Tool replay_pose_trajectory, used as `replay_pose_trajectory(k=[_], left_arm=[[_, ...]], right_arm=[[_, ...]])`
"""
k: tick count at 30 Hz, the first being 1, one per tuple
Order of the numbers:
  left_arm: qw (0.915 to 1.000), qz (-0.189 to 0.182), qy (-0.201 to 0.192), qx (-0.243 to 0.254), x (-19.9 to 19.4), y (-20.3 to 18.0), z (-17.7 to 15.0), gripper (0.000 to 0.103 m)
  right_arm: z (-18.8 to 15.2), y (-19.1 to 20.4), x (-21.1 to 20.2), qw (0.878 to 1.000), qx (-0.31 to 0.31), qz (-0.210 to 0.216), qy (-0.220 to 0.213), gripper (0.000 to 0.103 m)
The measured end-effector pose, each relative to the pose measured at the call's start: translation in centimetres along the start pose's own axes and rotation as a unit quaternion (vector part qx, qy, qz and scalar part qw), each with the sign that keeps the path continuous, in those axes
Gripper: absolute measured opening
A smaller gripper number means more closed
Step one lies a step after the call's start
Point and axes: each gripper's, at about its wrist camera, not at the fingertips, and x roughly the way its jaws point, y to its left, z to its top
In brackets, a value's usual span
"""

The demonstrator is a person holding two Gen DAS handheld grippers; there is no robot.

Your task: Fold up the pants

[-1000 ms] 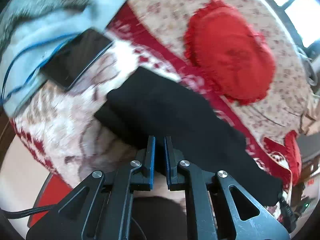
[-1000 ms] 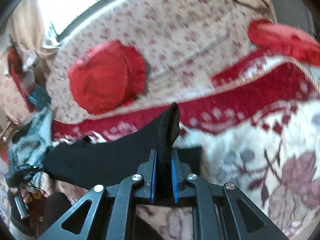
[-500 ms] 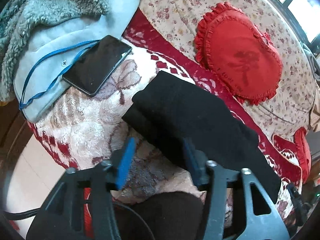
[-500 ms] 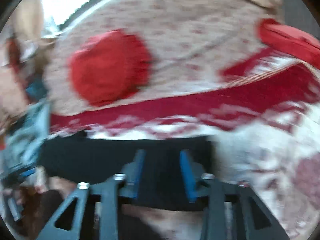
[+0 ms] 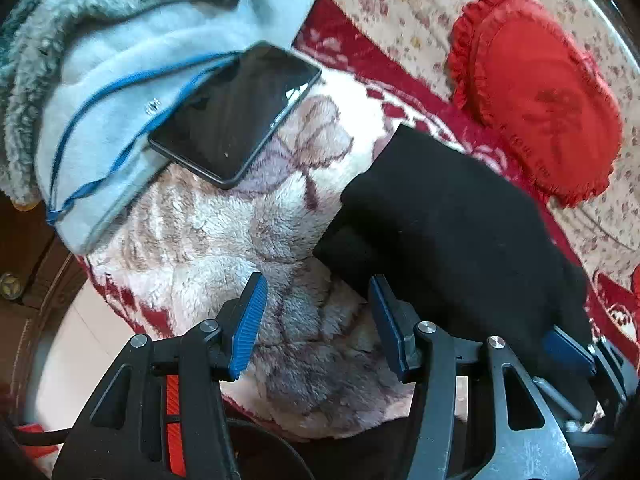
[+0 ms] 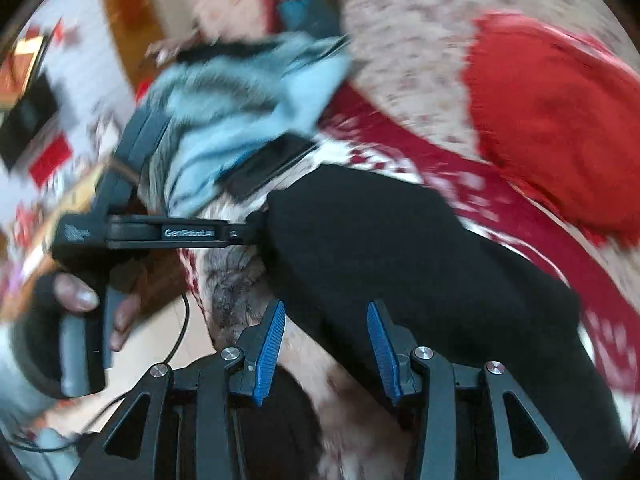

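Both the left tongs (image 5: 316,320) and right tongs (image 6: 326,344) are standing wide and empty, having just opened, near the folded black pants (image 5: 452,216) lying on the blanket (image 5: 224,236).

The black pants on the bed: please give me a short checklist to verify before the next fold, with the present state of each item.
1. Left gripper is empty: ok, jaws open over the fleece blanket, beside the pants' edge.
2. Right gripper is empty: ok, jaws open, no cloth pinched.
3. Black pants lie flat as a folded strip: ok; one layer sticks out under the near end.
4. Phone is clear of the pants: ok, apart from them, resting partly on the light blue garment.
5. Red heart cushion is clear of the pants: cannot tell; it lies close behind them.
6. Right wrist view is sharp enough: not ok, blurred.
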Motion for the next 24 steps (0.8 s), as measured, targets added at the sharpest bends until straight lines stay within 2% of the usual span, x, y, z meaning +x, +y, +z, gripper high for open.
replay_pose_trajectory(k=[3, 5, 6, 7, 8, 9, 13, 16, 19, 24], left_arm=[[1.0000, -0.006, 0.002, -0.003, 0.5, 0.3, 0.2, 0.052], [0.9999, -0.012, 0.003, -0.008, 0.6, 0.6, 0.3, 0.052], [0.9998, -0.015, 0.004, -0.010, 0.5, 0.6, 0.3, 0.052], [0.9997, -0.019, 0.005, -0.014, 0.4, 0.9, 0.4, 0.052], [0.9996, -0.021, 0.006, -0.016, 0.2, 1.1, 0.4, 0.052], [0.9995, -0.022, 0.006, -0.020, 0.0, 1.2, 0.5, 0.052], [0.9986, -0.027, -0.020, -0.042, -2.1, 2.5, 0.7, 0.052], [0.9969, -0.028, -0.049, -0.055, -4.2, 3.4, 1.0, 0.052], [0.9966, -0.028, -0.061, -0.049, -5.3, 2.9, 1.3, 0.052], [0.9980, -0.030, -0.052, -0.019, -5.1, 0.6, 0.6, 0.052]], right_arm=[[1.0, 1.1, 3.7, 0.998, -0.046, -0.031, 0.019, 0.041], [1.5, 0.7, 5.3, 0.997, -0.055, -0.037, 0.025, 0.039], [1.9, 0.3, 5.7, 0.998, -0.052, -0.040, 0.022, 0.028], [2.2, -0.4, 5.7, 0.999, -0.033, -0.034, 0.017, 0.021], [2.7, -1.1, 5.4, 1.000, -0.010, -0.015, 0.013, 0.010], [3.0, -1.9, 4.9, 1.000, 0.020, 0.011, 0.011, 0.007], [3.5, -2.0, 2.6, 0.997, 0.056, 0.053, -0.010, 0.006], [3.4, -0.7, 0.9, 0.996, 0.055, 0.060, -0.022, 0.006], [2.7, 0.4, 2.4, 0.996, 0.058, 0.064, -0.001, 0.006], [1.1, 1.0, 5.5, 0.996, 0.057, 0.064, 0.039, 0.006]])
